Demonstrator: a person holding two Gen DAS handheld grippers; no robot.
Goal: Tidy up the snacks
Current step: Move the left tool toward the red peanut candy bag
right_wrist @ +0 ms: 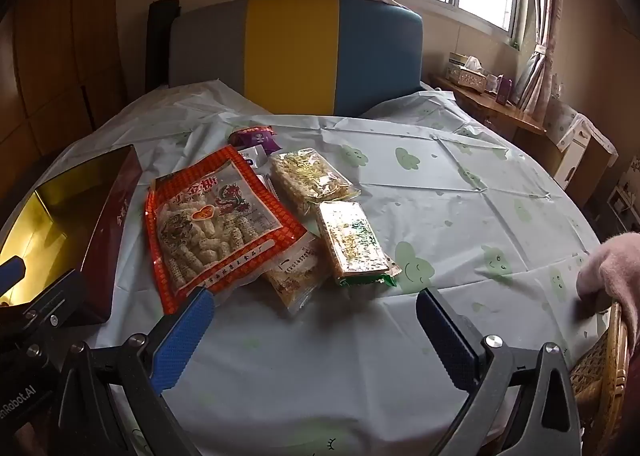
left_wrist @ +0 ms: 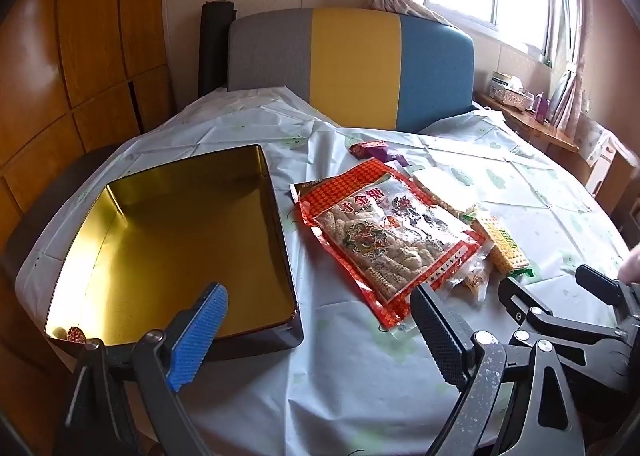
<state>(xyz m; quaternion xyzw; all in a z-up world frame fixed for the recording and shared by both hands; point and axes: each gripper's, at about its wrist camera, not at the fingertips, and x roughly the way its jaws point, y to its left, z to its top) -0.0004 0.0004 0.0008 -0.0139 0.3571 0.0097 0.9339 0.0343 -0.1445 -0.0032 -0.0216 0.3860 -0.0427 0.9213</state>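
Note:
An open rectangular tin (left_wrist: 172, 248) with a gold inside sits on the table at the left; it also shows in the right wrist view (right_wrist: 48, 223). A small red item (left_wrist: 75, 334) lies in its near corner. A big red snack bag (left_wrist: 390, 240) (right_wrist: 216, 219) lies right of the tin on other packets: a green-edged cracker pack (right_wrist: 354, 246), a clear noodle-like pack (right_wrist: 308, 177), a clear pack (right_wrist: 294, 276) and a purple packet (right_wrist: 256, 135). My left gripper (left_wrist: 320, 320) is open and empty over the tin's near right corner. My right gripper (right_wrist: 316, 326) is open and empty just before the snacks.
The round table has a pale cloth (right_wrist: 460, 195) with green prints. A grey, yellow and blue chair back (right_wrist: 296, 51) stands at the far side. A wicker chair (right_wrist: 600, 360) and a pink sleeve (right_wrist: 612, 264) are at the right edge. Wooden cabinets (left_wrist: 80, 55) are at the left.

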